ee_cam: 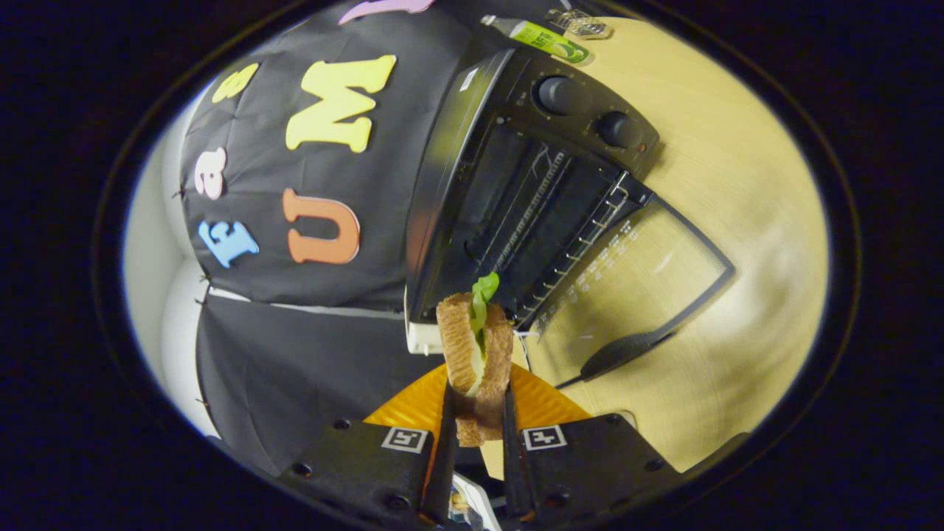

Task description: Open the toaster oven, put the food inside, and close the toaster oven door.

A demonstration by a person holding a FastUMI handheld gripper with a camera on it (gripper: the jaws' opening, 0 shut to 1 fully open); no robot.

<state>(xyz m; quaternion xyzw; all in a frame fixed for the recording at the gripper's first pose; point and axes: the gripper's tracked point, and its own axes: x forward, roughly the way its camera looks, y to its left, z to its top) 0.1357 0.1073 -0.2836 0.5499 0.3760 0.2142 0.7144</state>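
Gripping the sandwich (pixel 476 361) between both fingers, my claw (pixel 476 435) is clenched on its lower end — the two bread slices stand on edge with a green lettuce leaf poking out at the far tip. Just beyond that leaf sits the toaster oven (pixel 516 192), its glass door (pixel 634 280) dropped fully open and lying flat on the wooden counter (pixel 737 184), handle nearest me. The wire rack (pixel 582 221) shows inside the dark cavity, and two knobs (pixel 560 94) sit on the panel beside it. An orange plate (pixel 413 405) lies under my fingers — a green bottle (pixel 542 37) rests behind the oven.
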